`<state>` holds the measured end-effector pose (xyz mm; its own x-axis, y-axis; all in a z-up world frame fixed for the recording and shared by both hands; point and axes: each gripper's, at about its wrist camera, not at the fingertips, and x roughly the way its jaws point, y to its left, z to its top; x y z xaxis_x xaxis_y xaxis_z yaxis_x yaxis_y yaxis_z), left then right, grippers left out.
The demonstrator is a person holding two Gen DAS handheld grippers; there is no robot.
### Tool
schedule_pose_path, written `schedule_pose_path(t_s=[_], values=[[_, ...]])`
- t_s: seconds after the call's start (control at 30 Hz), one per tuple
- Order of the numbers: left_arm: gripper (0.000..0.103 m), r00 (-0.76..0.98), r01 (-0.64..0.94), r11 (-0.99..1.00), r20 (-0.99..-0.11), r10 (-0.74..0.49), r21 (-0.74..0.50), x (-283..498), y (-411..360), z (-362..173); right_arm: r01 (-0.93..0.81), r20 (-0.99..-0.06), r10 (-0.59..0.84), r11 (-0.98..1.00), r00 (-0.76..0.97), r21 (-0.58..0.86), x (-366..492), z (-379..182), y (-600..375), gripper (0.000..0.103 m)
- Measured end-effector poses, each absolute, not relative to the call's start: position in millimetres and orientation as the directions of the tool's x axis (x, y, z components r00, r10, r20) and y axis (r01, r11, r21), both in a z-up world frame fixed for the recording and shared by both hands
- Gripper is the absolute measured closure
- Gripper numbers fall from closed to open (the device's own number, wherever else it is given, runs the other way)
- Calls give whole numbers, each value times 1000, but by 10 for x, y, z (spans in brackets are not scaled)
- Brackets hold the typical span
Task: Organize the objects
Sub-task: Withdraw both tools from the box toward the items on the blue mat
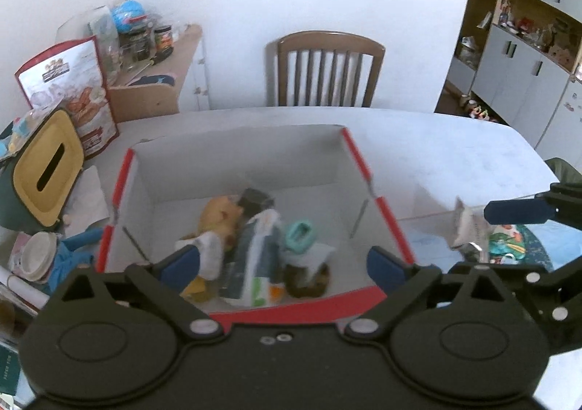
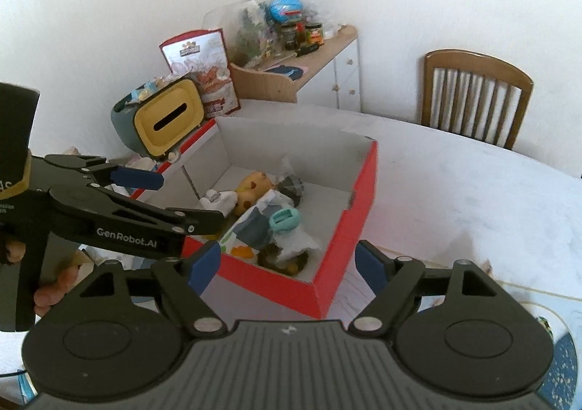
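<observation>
The red box [image 1: 232, 199] is sitting just ahead of my left gripper [image 1: 283, 264], already holding a yellow plush toy [image 1: 218, 217], a pouch [image 1: 254, 253] and a teal clip [image 1: 298, 235]. Both grippers are hanging wide open, gripping nothing; my right gripper [image 2: 287, 264] is hovering before the box's near corner. To its right a crumpled wrapper [image 1: 467, 228], I think, is lying on the tabletop [image 2: 454, 170]; I'd approach low and pinch its middle. "GenRobot.AI" is showing on the left gripper's side.

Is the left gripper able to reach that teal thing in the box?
Probably yes: the left gripper is open above the open-topped box, and the teal thing lies on top of the pile, uncovered.
</observation>
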<state>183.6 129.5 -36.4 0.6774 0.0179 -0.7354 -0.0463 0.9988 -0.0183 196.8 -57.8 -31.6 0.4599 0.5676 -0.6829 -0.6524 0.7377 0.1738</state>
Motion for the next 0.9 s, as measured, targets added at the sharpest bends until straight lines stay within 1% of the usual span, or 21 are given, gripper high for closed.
schedule_pose_path(t_s=[0.23, 0.57, 0.8, 0.9], values=[[1, 700, -33, 999, -715, -1, -34, 1770, 989, -272, -629, -670, 568, 754, 479, 190, 1910, -276, -955, 20], [0, 719, 13, 997, -692, -64, -79, 1714, 542, -168, -607, -647, 572, 768, 504, 206, 1838, -190, -1513, 20], [0, 720, 47, 991, -684, -119, -123, 1759, 219, -184, -589, -635, 570, 779, 522, 215, 1857, -144, -1880, 20], [0, 718, 40, 990, -685, -121, -133, 1803, 83, -221, -582, -634, 563, 785, 530, 211, 1866, -152, -2042, 20]])
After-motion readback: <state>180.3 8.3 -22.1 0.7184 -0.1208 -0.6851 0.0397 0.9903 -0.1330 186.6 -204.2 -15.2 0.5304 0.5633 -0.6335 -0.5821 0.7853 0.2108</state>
